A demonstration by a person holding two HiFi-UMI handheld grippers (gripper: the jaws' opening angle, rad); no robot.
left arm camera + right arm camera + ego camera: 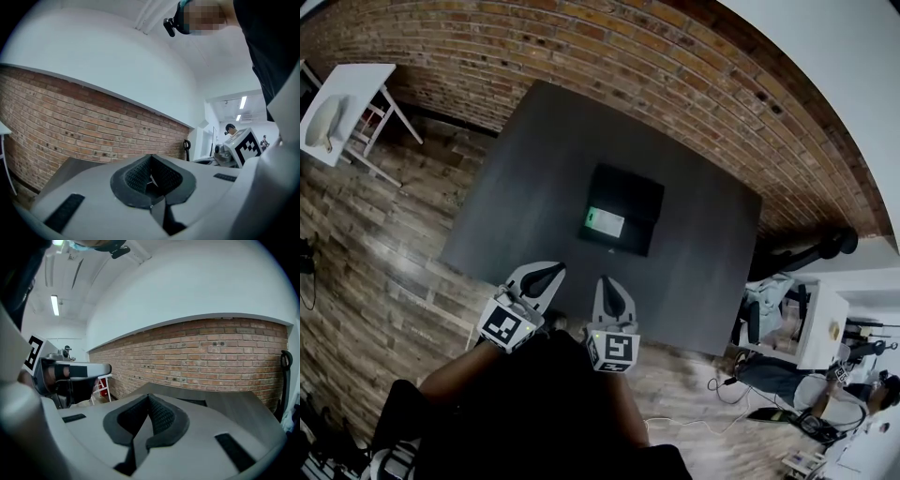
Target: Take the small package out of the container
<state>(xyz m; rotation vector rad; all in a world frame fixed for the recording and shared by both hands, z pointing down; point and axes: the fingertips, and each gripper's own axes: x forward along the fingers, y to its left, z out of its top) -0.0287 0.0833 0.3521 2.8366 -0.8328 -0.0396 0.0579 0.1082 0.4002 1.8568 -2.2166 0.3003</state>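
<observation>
Black open container (623, 208), standing on a dark grey table (516, 178) about the middle of the top, somewhat toward the far side where a brick wall (581, 47) runs. Small package (605, 223), white-faced with a green edge, lying flat inside the container in its near left part, close to the near wall. Left claw (549, 270): over the near edge of the table, well apart from the container and the package, which lie ahead of it and to its right. It is angled forward and rightward toward them, with its marker cube (506, 325) at the rear, nearest the person. In its own view the left claw (151, 157) has its ribbed pads pressed together at the tips with nothing between them; it is aimed level at the brick wall, and the table top shows beyond. Right claw (605, 281): just beside the left one at the same near edge, pointing almost straight ahead at the container and also well short of it, with its marker cube (613, 349) behind. In its own view the right claw (148, 397) is likewise pressed together and empty, with table and brick wall ahead. Both arms (478, 384) reach forward from the bottom of the head view, held close together, above a wooden floor (366, 244).
</observation>
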